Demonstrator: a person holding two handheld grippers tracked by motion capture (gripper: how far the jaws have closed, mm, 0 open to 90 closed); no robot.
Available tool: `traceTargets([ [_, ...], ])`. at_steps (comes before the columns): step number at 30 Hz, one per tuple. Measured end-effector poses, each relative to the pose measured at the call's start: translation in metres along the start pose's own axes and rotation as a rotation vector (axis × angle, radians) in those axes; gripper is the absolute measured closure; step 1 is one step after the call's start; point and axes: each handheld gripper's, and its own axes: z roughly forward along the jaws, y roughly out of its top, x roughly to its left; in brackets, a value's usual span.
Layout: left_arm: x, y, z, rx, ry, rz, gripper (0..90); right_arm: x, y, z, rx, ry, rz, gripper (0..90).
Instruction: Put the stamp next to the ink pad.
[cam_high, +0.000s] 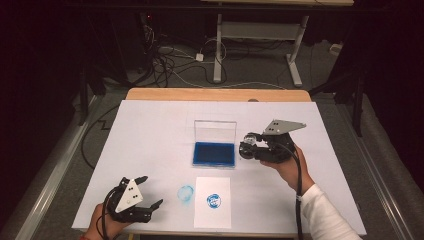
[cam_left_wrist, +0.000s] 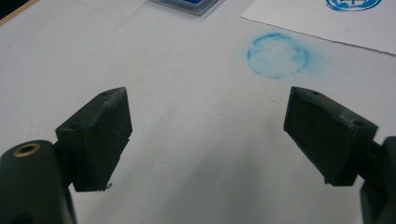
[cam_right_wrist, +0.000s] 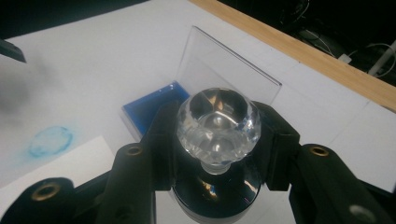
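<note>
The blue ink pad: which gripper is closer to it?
Right. The right gripper hovers just beside the ink pad's right edge, shut on a clear stamp. The left gripper rests open near the table's front-left corner.

High view overlooks table (cam_high: 150, 130), gripper views close, sharing ink smudge (cam_left_wrist: 278, 55)

Left gripper (cam_high: 142, 192) low at the near left of the table, held in the left hand (cam_high: 102, 220), jaws spread wide with nothing between them. Right gripper (cam_high: 246, 146) raised, pointing left, gripped by the right hand (cam_high: 287, 167) in a white sleeve (cam_high: 325, 212); jaws clamped.
</note>
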Motion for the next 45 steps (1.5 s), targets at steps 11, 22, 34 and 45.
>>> traceTargets([
  [11, 0.000, 0.001, 0.001, 0.004, -0.005, 0.007, 14.3, -0.012, -0.016, 0.023, 0.065, -0.025, 0.033, 56.5],
  [22, -0.002, 0.000, 0.002, 0.010, -0.008, 0.013, 14.3, -0.018, -0.030, 0.043, 0.104, -0.032, 0.060, 56.5],
  [34, -0.001, 0.000, 0.003, 0.015, -0.009, 0.014, 14.3, -0.019, -0.037, 0.050, 0.114, -0.028, 0.080, 56.4],
  [45, -0.002, 0.001, 0.004, 0.015, -0.010, 0.018, 14.3, -0.017, -0.040, 0.056, 0.122, -0.037, 0.063, 56.3],
])
